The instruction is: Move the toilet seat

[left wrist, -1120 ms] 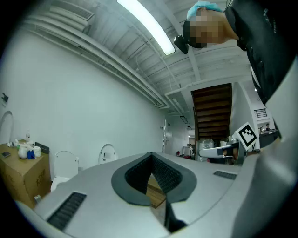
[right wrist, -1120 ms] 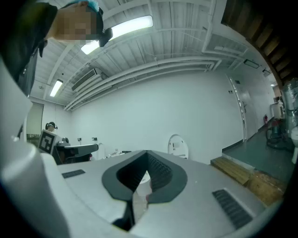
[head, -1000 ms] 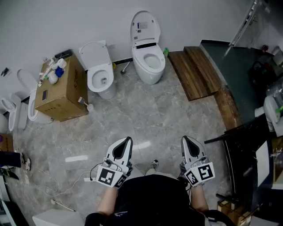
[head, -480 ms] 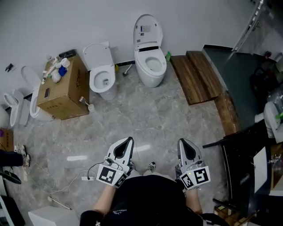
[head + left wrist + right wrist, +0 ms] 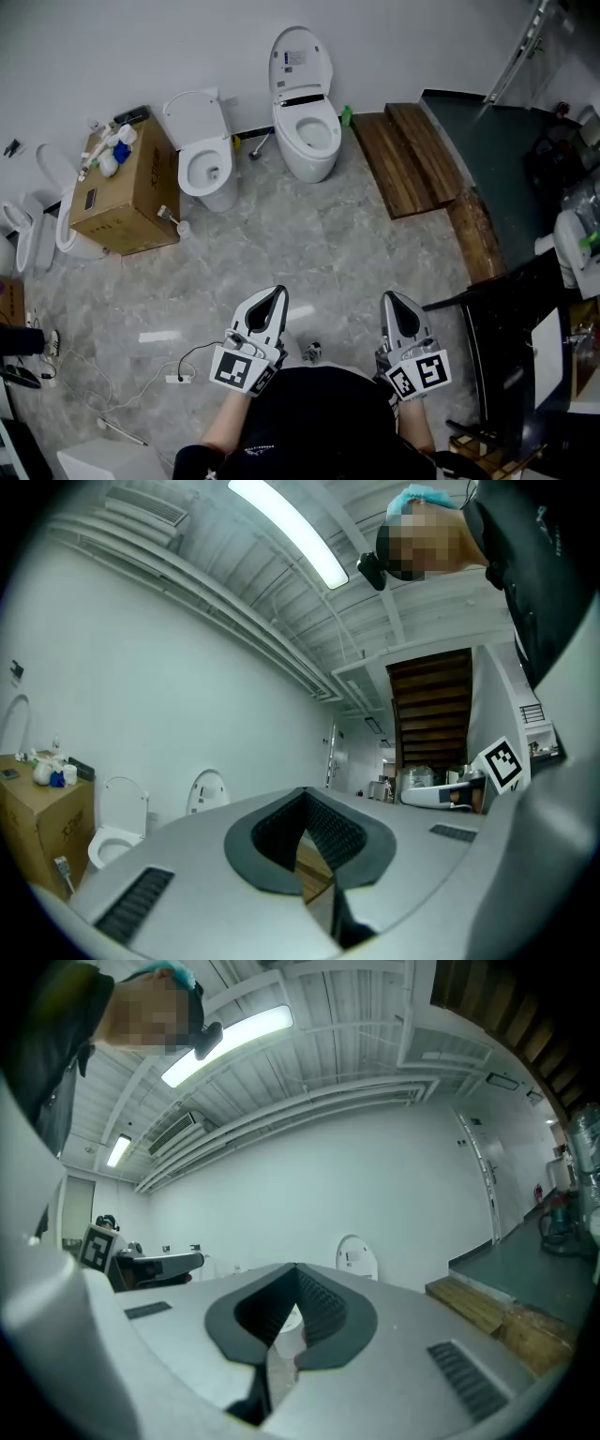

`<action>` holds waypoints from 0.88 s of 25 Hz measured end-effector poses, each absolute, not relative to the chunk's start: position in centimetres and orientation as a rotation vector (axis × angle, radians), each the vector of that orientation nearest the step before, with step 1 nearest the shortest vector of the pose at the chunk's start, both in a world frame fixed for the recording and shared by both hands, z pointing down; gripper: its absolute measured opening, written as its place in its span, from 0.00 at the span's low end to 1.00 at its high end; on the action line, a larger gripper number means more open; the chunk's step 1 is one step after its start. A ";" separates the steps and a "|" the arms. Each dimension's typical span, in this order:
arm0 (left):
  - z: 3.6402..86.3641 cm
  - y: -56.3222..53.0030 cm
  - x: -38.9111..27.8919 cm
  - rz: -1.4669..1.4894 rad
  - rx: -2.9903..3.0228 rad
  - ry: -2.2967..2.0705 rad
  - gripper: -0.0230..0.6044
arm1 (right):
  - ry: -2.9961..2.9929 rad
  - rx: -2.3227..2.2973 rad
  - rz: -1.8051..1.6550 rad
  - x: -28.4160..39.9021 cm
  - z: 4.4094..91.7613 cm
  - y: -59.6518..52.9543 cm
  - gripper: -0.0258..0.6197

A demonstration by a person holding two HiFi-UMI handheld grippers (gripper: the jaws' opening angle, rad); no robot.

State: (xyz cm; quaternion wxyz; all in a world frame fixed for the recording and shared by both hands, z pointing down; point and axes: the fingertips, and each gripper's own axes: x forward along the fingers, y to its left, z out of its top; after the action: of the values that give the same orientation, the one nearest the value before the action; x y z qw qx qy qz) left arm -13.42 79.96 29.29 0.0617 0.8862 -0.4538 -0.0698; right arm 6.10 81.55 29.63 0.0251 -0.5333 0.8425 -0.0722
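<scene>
**Left hand-held gripper (image 5: 274, 296) and right hand-held gripper (image 5: 393, 300): both clenched, nothing held.**
You hold them low in the frame, pointing up-frame. The toilet seat (image 5: 287, 129) lies at top centre on the right-hand toilet (image 5: 315, 171), long axis running from the wall (image 5: 141, 47) toward you, lid (image 5: 300, 58) upright.

Person: black top (image 5: 319, 427) w/ small white print (image 5: 251, 453). Left gripper (image 5: 275, 294) & right gripper (image 5: 391, 298): lt-grey shells, dark ribbed pads (image 5: 330, 829), b/w marker cubes (image 5: 239, 368).

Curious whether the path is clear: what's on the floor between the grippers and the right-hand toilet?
Only bare grey floor separates the left gripper and right gripper from the right-hand toilet, as the head view shows.
</scene>
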 end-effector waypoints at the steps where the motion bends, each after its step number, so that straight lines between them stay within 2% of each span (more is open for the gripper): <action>1: 29.5 79.8 -13.1 -0.201 2.680 -1.371 0.05 | 2.610 -1.647 -0.225 6.3 29.6 81.4 0.06; 10: 29.9 74.8 -11.6 -0.154 2.714 -1.353 0.05 | 2.589 -1.670 -0.215 8.8 29.6 76.3 0.06; 22: 29.9 59.2 -8.8 -0.196 2.755 -1.197 0.05 | 2.520 -1.832 -0.218 11.3 29.1 63.5 0.06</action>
State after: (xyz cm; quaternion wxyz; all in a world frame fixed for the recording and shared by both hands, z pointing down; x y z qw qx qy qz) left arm -8.81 59.22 29.87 0.0656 0.9133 -0.3967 -0.0649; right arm 11.34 63.49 29.12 0.0094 -0.5866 0.8068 -0.0699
